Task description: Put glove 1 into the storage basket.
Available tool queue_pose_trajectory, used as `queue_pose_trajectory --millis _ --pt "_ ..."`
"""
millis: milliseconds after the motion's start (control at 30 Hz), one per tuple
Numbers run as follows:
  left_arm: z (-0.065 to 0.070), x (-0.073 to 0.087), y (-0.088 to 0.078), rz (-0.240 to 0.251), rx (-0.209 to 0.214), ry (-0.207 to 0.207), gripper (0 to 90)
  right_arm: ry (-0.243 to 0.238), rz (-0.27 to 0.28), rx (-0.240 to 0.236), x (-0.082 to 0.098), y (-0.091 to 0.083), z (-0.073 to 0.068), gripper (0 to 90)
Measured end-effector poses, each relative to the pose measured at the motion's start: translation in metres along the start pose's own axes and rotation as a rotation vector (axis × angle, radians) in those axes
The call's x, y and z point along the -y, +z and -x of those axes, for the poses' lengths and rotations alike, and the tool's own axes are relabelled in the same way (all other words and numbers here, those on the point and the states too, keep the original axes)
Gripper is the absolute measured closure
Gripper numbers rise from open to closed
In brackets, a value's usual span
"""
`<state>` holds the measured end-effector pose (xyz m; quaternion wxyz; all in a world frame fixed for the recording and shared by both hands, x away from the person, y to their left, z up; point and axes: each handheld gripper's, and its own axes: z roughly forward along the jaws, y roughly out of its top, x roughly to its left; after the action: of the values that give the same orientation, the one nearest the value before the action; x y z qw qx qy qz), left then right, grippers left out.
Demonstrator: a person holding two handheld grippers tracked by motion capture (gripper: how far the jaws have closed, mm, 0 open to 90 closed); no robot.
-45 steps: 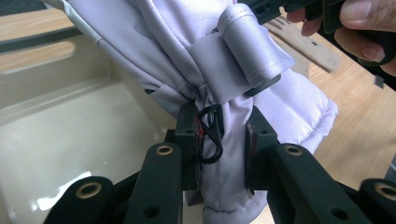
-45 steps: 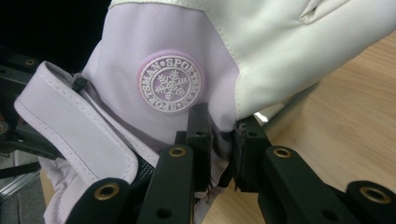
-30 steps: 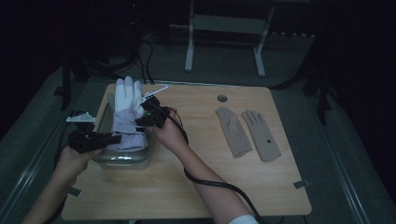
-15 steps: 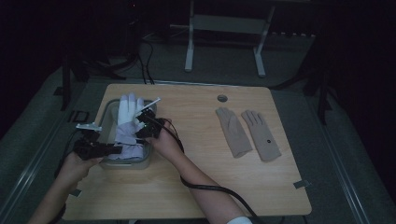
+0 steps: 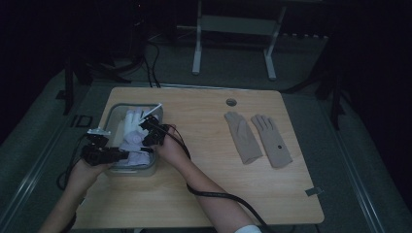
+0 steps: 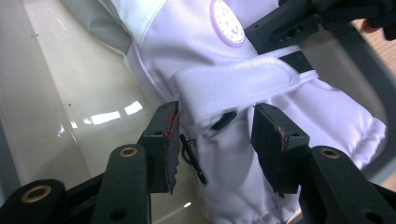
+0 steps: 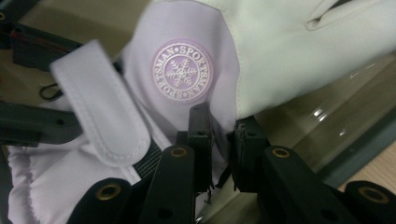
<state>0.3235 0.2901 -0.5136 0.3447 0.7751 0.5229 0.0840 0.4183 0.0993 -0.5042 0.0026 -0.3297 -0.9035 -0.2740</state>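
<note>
A white and lavender winter glove [image 5: 130,132] lies in a clear bin [image 5: 112,112] at the table's left. My right gripper [image 5: 145,127] is shut on the glove's edge, just below its round snowflake badge [image 7: 182,70]. In the right gripper view the jaws [image 7: 222,119] pinch the fabric [image 7: 261,51] tightly. My left gripper [image 5: 121,154] reaches into the bin from the left at the cuff. Its jaws [image 6: 217,114] stand open on either side of the white wrist strap [image 6: 233,86], with the cuff fabric [image 6: 196,42] between them.
Two tan gloves [image 5: 245,137] [image 5: 271,141] lie flat side by side on the right half of the wooden table [image 5: 204,194]. A round cable hole [image 5: 231,102] sits near the far edge. Cables trail from both grippers toward the person.
The glove, held upright above the bin a second ago, has come down into it. Both grippers moved down and toward the person with it.
</note>
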Motion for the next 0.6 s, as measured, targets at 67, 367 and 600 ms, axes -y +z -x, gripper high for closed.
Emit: queue_pose_trajectory --millis 67,367,600 --pt "0.002 0.000 0.000 -0.001 -0.005 -0.004 52.4 -0.017 0.004 0.002 -0.001 -0.001 0.000 73.2" --pt "0.012 0.004 -0.018 0.104 -0.038 -0.005 49.9 -0.038 0.075 -0.003 -0.004 -0.032 0.004 39.2" --pt "0.034 -0.003 -0.026 0.162 -0.025 0.038 44.8 -0.088 0.134 0.002 -0.001 -0.057 0.005 26.5"
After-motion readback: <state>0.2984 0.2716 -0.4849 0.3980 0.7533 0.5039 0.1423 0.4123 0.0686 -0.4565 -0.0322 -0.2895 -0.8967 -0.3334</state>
